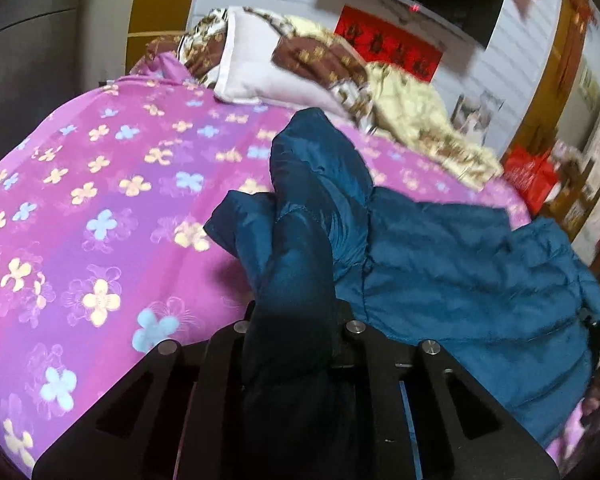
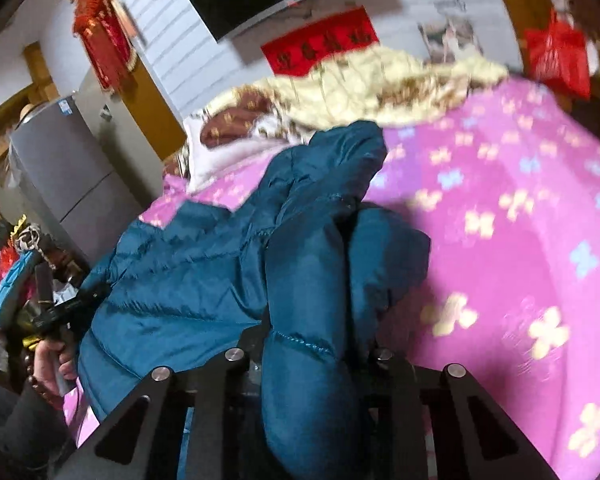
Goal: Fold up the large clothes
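Teal quilted nylon is bunching in both my tools: I am pinching a padded fold of the big puffer jacket (image 1: 440,256) in the left tool (image 1: 296,320) and another in the right tool (image 2: 320,332), the rest lying on the bed's purple flowered sheet (image 1: 100,184). I am judging this the lift before a fold; next I need both edges carried across evenly.

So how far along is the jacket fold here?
Early. Done: nothing looks folded; the blue jacket lies rumpled on the purple bedsheet. In hand: the left gripper and right gripper each pinch a bunch of it. Left: every fold.
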### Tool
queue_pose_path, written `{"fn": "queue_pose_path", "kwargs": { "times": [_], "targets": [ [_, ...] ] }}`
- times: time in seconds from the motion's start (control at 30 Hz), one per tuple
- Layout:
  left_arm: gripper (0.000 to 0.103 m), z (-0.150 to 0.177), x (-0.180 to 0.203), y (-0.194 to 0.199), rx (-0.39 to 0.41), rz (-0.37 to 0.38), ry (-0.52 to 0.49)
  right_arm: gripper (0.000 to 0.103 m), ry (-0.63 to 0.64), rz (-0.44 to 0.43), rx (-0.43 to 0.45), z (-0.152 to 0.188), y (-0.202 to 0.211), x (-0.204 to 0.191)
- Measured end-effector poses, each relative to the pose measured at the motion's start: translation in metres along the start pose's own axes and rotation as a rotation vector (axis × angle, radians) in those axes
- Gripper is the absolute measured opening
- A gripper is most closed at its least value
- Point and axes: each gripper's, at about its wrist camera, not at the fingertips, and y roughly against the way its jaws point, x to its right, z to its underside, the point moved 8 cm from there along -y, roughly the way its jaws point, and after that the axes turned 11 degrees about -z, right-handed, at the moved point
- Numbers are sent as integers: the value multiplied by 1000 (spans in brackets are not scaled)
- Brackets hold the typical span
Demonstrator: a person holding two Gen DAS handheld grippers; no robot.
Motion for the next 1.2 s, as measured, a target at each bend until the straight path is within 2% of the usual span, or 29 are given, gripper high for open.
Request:
{"fn": "queue_pose_path", "kwargs": {
  "times": [0.1, 0.2, 0.27, 0.33, 0.4, 0.43, 0.47, 0.53, 0.57, 0.67, 0.73, 0.77, 0.8, 0.83, 0.87, 0.93, 1.0, 1.07, 1.13, 1.2],
  "targets": [
    [13, 2, 17, 21, 20, 51, -7, 24, 45, 32, 72, -16, 25, -14],
    [13, 6, 41, 23, 15, 103, -18, 24, 72, 64, 134, -24, 54, -14],
    [13, 11, 59, 16, -3, 117, -30, 24, 67, 97, 144, -22, 65, 0],
    [13, 17, 75, 9, -15, 98, -64, 24, 35, 123, 127, -14, 69, 21],
    [17, 26, 83, -6, -29, 32, -117, 24, -48, 123, 88, 2, 65, 50],
    [20, 33, 83, -15, -61, 13, -126, 25, -112, 109, 59, 13, 61, 65],
    [27, 37, 82, -21, -87, 6, -132, 29, -168, 96, 47, 20, 60, 75],
    [44, 43, 75, -31, -115, -44, -136, 46, -351, 55, 33, 36, 54, 101],
    [47, 44, 72, -31, -117, -46, -132, 55, -405, 42, 24, 39, 53, 107],
    [47, 39, 60, -27, -135, -33, -56, 55, -514, 33, 106, 30, 70, 112],
    [47, 26, 50, -11, -79, -45, 5, 56, -496, 96, 193, 18, 93, 103],
    [47, 21, 49, -3, -46, -49, 14, 60, -462, 135, 216, 13, 100, 97],
    [49, 11, 49, 13, 28, -52, 23, 66, -399, 176, 236, 6, 106, 85],
    [51, 5, 53, 22, 67, -46, 17, 69, -308, 206, 242, -2, 106, 67],
    [52, 2, 63, 34, 108, -11, -5, 73, -247, 217, 229, -7, 101, 52],
    [54, 5, 87, 50, 147, 70, -63, 73, -106, 237, 184, -14, 83, 20],
    [59, 15, 111, 52, 142, 103, -145, 74, -6, 228, 114, -13, 59, -1],
    [59, 35, 124, 25, 48, 35, -224, 74, -5, 257, 27, -1, 36, 6],
    [59, 53, 121, -5, -59, -54, -247, 74, -86, 292, -85, 16, 15, 33],
    [59, 57, 119, -14, -78, -52, -218, 75, -140, 263, -95, 24, 8, 49]
  ]
}}
